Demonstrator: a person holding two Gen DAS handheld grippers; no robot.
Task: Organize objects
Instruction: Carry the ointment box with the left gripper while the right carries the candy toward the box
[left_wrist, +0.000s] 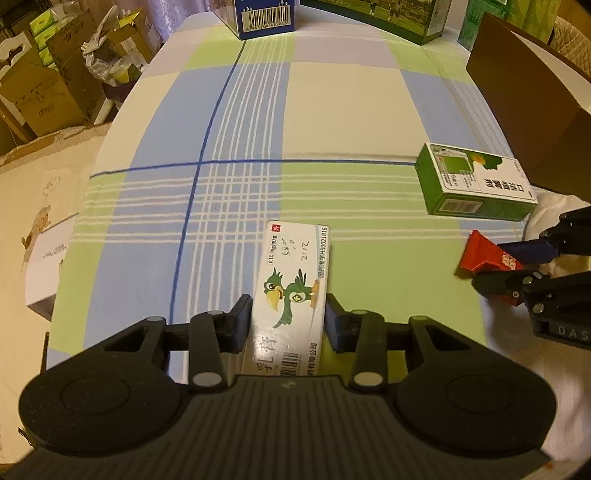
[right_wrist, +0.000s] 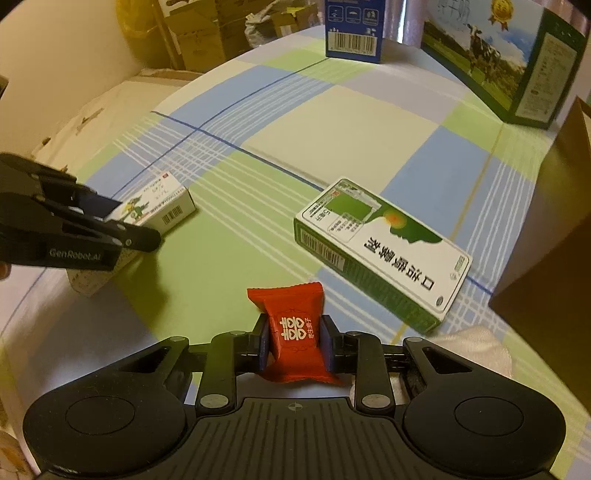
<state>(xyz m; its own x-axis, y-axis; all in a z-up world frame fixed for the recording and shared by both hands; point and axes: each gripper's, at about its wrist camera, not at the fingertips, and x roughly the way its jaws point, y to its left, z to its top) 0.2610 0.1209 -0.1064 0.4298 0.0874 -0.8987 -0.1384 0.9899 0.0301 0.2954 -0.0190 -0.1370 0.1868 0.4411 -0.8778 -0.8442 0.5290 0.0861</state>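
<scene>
A white ointment box (left_wrist: 291, 280) with a green cartoon bird lies lengthwise on the plaid tablecloth (left_wrist: 343, 107). My left gripper (left_wrist: 288, 314) is shut on it, one pad against each long side. In the right wrist view the same box (right_wrist: 162, 206) sticks out past the left gripper (right_wrist: 127, 223) at the left. My right gripper (right_wrist: 293, 332) is shut on a red candy packet (right_wrist: 293, 326) with white characters, held just above the cloth. From the left wrist view, the candy packet (left_wrist: 484, 254) and right gripper (left_wrist: 517, 264) are at the right edge. A green-and-white medicine box (right_wrist: 380, 247) lies flat ahead and to the right of the candy.
A brown box (right_wrist: 554, 240) stands at the table's right side. At the far edge stand a blue carton (right_wrist: 352, 29) and a large green milk carton (right_wrist: 498, 62). White cloth (right_wrist: 476, 343) lies by the right gripper. Cardboard boxes (left_wrist: 44, 92) pile up beyond the left edge.
</scene>
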